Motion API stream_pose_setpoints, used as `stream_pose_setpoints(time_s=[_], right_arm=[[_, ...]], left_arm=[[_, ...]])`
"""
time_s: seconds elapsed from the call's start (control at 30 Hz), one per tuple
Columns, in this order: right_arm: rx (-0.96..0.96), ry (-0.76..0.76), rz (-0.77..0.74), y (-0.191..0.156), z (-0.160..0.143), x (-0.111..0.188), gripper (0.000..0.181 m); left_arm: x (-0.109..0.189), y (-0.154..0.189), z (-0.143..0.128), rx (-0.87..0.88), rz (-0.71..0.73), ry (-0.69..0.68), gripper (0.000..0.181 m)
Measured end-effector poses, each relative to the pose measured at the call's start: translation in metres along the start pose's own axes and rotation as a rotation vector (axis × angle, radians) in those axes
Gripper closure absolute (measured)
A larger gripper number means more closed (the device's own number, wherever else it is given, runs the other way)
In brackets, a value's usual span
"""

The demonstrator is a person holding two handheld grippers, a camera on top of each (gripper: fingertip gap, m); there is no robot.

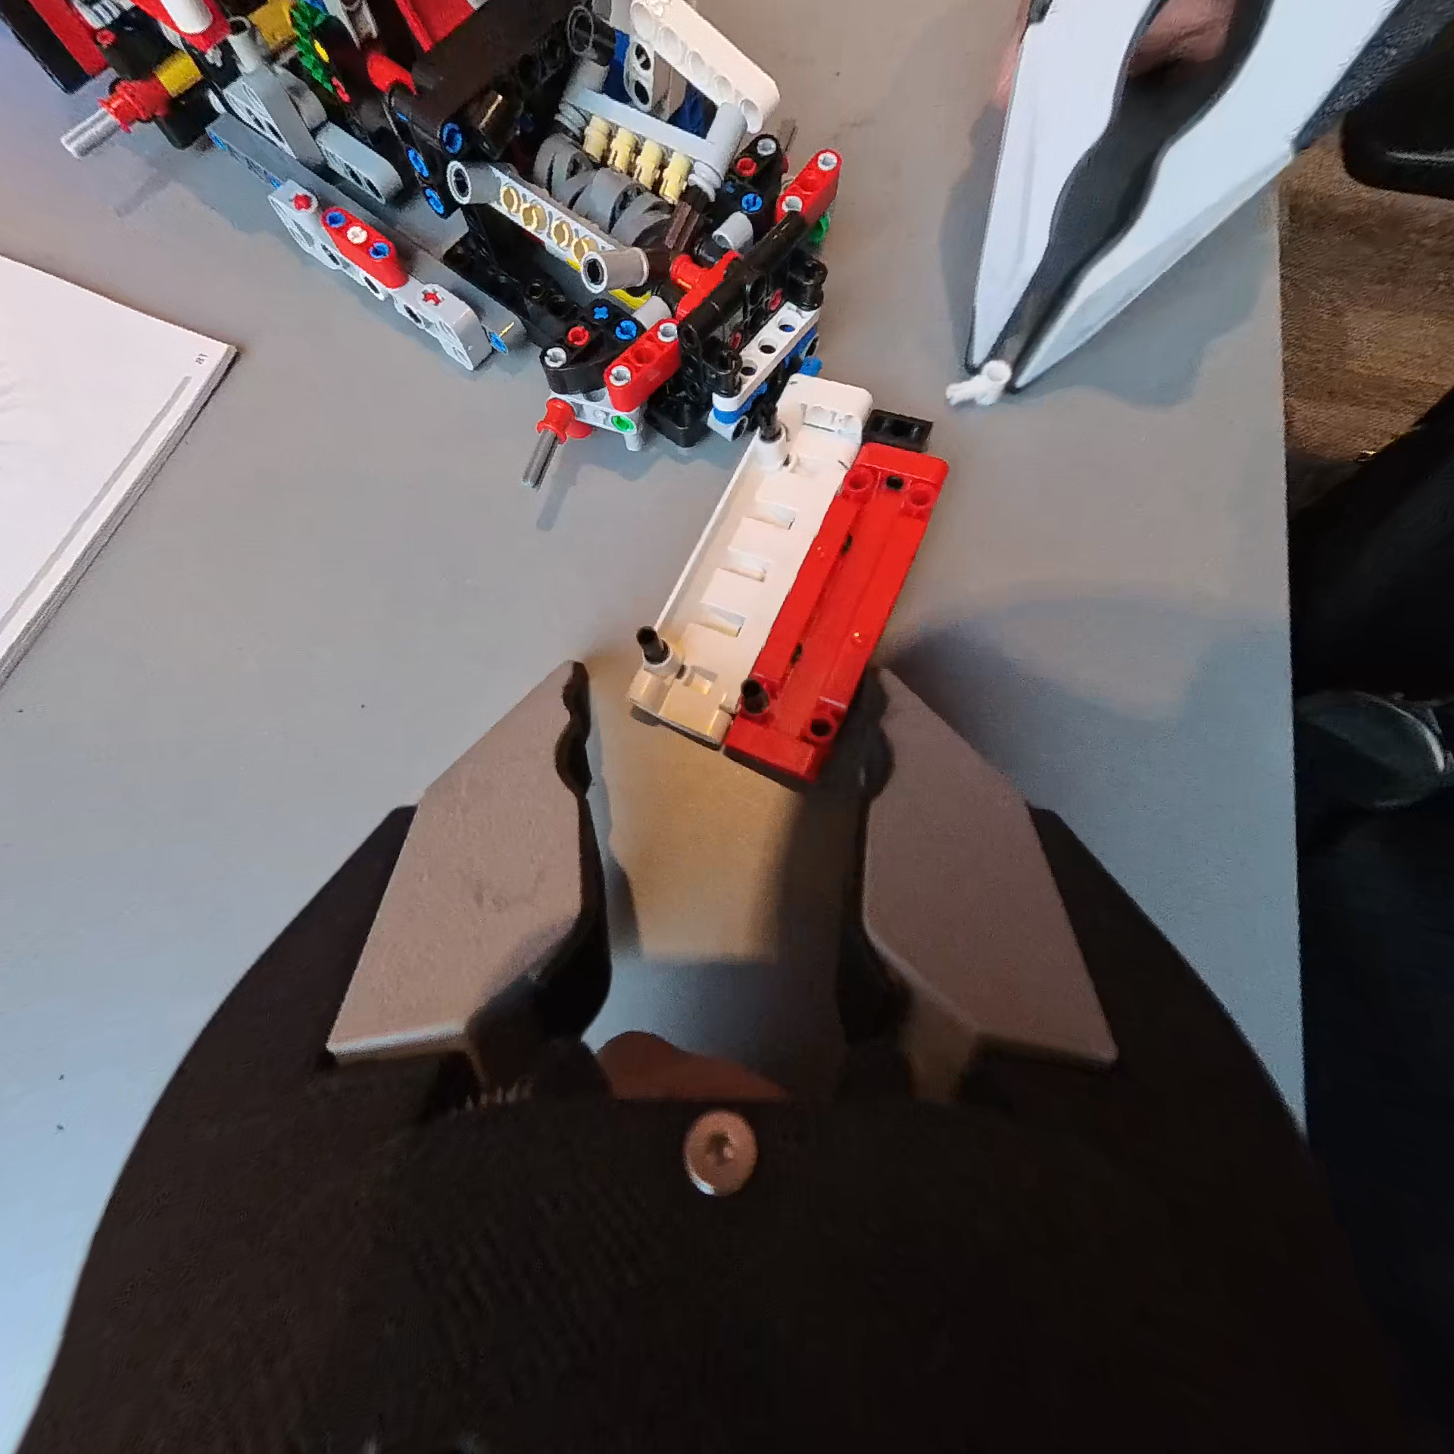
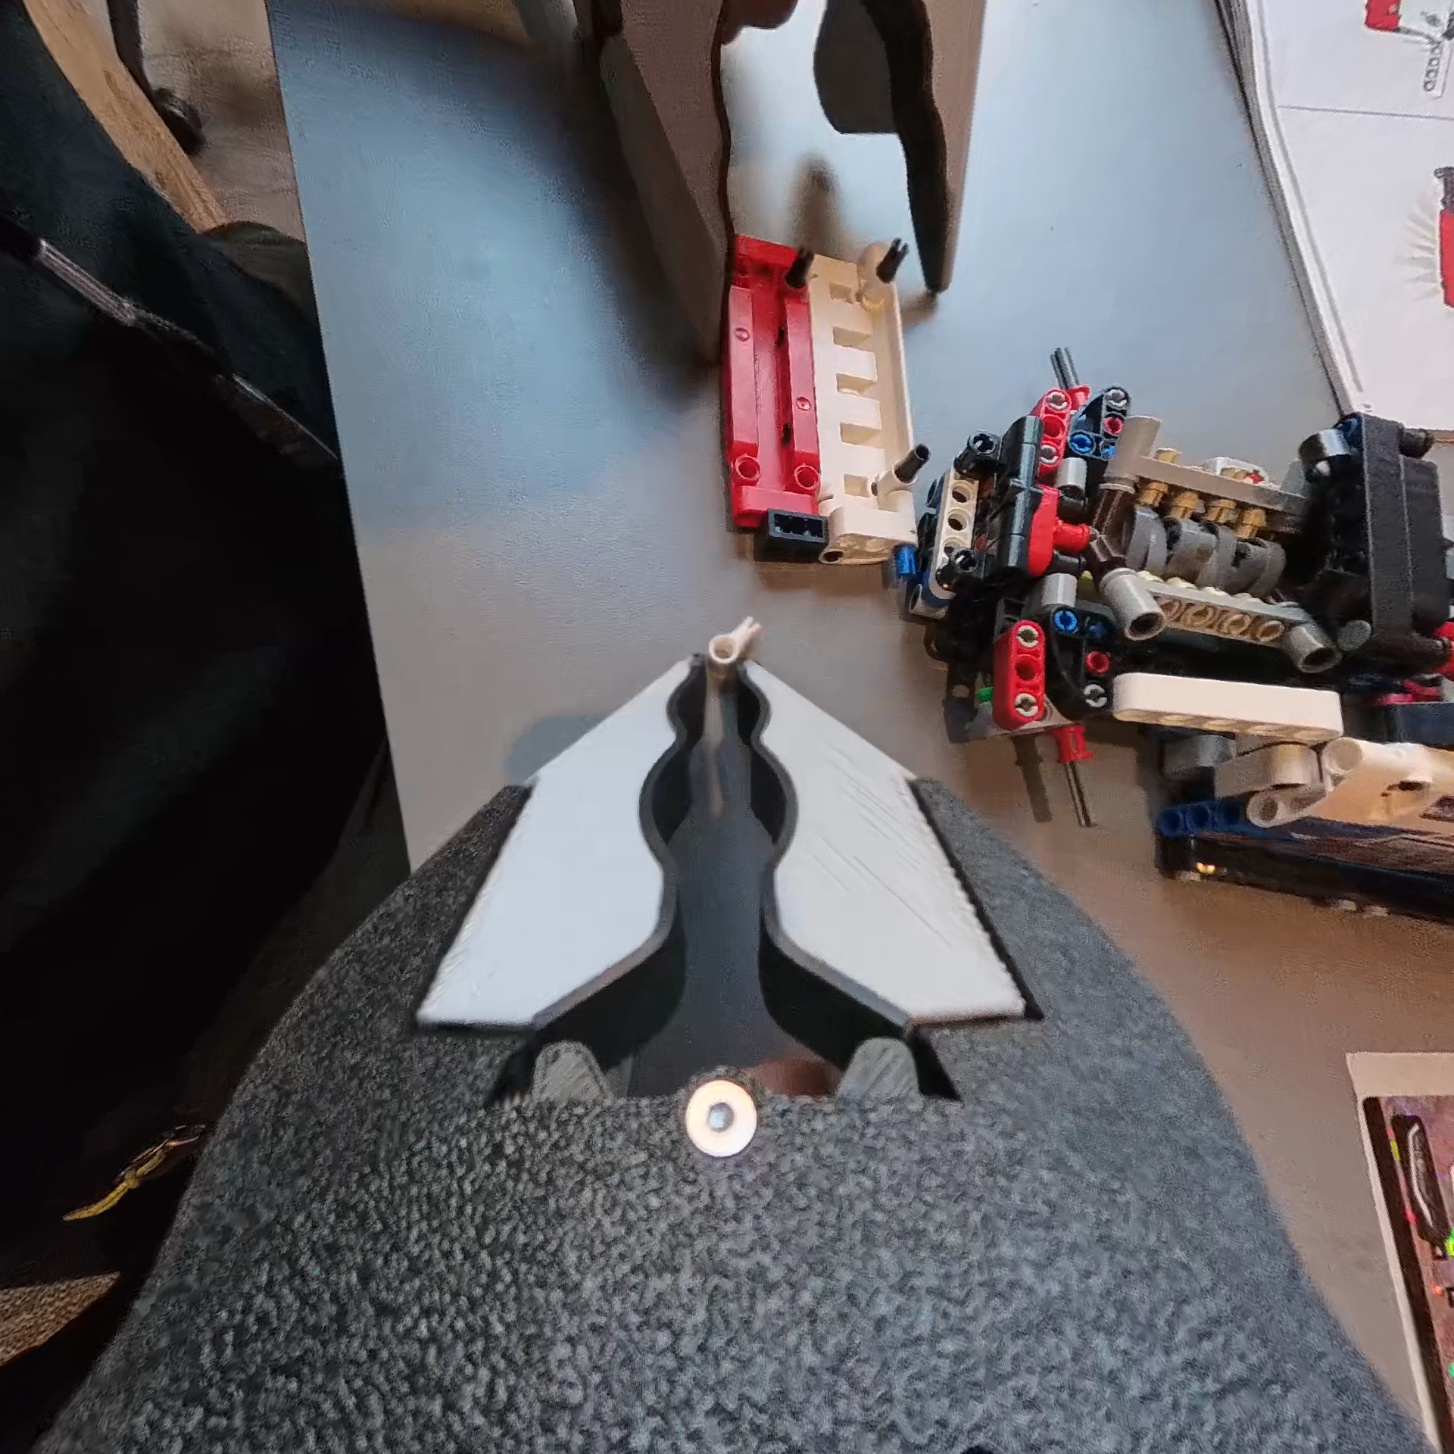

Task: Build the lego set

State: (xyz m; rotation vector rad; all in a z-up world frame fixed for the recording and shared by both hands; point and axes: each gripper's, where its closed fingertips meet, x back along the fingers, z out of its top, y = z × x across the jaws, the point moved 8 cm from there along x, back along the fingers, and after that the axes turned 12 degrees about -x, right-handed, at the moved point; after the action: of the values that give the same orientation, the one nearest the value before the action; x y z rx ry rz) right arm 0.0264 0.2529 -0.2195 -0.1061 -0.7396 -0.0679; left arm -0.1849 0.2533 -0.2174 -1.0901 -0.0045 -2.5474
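So the left gripper (image 1: 728, 692) has its fingers spread wide, parked right at the near end of the red and white panel piece (image 1: 787, 590), which lies flat on the grey tabletop (image 1: 354, 590) close to its edge. The right-hand finger (image 1: 881, 708) looks like it's touching the red half's corner; the other finger is off to the side, not touching anything. A few black pins stick up from the panel, and a small black brick (image 1: 901, 429) sits at its far end.

The right gripper (image 2: 720, 661) is pinched nearly closed on a small white connector piece (image 2: 728, 647), which pokes out past the fingertips, held above the tabletop near the panel's far end.

The big half-built model (image 1: 551, 197) sits just beyond the panel, practically touching its white corner. The instruction booklet (image 1: 79, 433) lies open further along the tabletop, well apart from the panel.
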Motion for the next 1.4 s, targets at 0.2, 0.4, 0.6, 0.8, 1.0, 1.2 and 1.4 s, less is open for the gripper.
stream_pose_setpoints(time_s=[0.2, 0.4, 0.6, 0.8, 1.0, 1.2, 1.4], right_arm=[[0.005, 0.005, -0.042, 0.005, 0.001, -0.001, 0.180], [0.005, 0.019, -0.054, 0.007, 0.001, 0.000, 0.179], [-0.003, 0.053, -0.042, 0.007, 0.003, 0.004, 0.170], [-0.040, 0.067, -0.013, 0.010, 0.004, 0.005, 0.165], [-0.098, 0.066, 0.006, 0.015, 0.005, 0.005, 0.165], [-0.108, 0.068, -0.026, 0.017, 0.005, 0.005, 0.165], [-0.094, 0.097, -0.047, 0.016, 0.006, 0.007, 0.165]], left_arm=[[0.011, 0.007, -0.009, 0.039, 0.039, -0.006, 0.121], [0.024, 0.010, -0.021, 0.065, 0.069, -0.013, 0.120], [0.034, 0.015, -0.029, 0.069, 0.114, -0.016, 0.119], [0.047, 0.016, -0.037, 0.103, 0.193, 0.001, 0.121], [0.050, 0.011, -0.044, 0.149, 0.187, -0.007, 0.123], [0.053, 0.010, -0.046, 0.141, 0.184, -0.004, 0.124], [0.052, 0.008, -0.047, 0.158, 0.165, -0.007, 0.121]])
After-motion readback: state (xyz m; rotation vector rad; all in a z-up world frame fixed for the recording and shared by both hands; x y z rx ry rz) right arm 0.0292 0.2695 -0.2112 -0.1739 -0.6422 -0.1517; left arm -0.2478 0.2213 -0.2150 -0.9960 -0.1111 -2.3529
